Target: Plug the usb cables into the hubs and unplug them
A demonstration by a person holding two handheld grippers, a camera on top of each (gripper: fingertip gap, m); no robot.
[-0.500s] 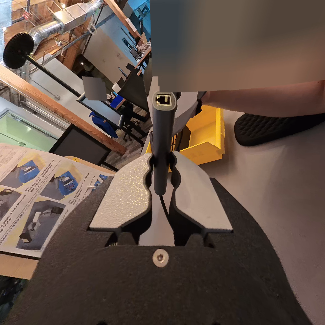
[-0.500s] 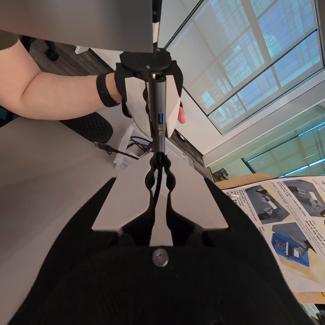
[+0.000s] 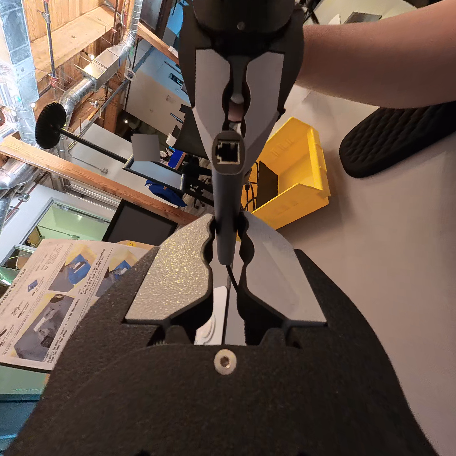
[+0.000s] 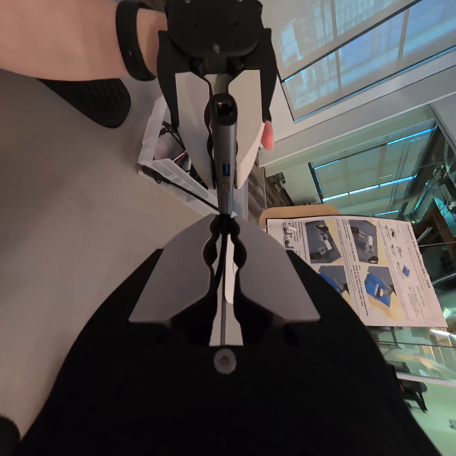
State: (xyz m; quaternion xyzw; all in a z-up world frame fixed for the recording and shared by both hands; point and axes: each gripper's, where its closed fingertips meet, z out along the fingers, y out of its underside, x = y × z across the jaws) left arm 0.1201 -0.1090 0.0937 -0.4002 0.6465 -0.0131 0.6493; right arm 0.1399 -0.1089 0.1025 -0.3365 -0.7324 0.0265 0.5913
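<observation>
**Item 1. Slim grey metal hub with a network socket in its end** (image 3: 225, 187). We find it lifted off the pale grey table (image 3: 382, 283), between the two grippers, which face each other. Its lower part sits in the left gripper (image 3: 225, 222), whose fingers are pressed against both of its sides.

**Item 2. Thin black cable** (image 4: 218, 259). It runs down between the fingers of the right gripper (image 4: 223, 218), whose tips are drawn together on it just where it meets the hub's near end. The joint is hidden, so we cannot tell whether this is the hub's own lead or a plugged cable.

**Item 3. Blue rectangular socket on the hub's side** (image 4: 225, 170). We see it empty, as is the smaller socket just below it.

**Item 4. Surroundings.**
- Yellow plastic bin (image 3: 296, 197) on the table.
- Clear plastic box of spare cables (image 4: 170, 172) near the table edge.
- Printed sheet with photographs (image 4: 357, 266).
- Black mesh pad (image 3: 394, 143).

**Progress, as we judge it.**
- Both parts are in hand and lined up.
- No plug shows in either side socket.
- At least one insertion and its removal look outstanding.
- We cannot count any cycle as finished.
</observation>
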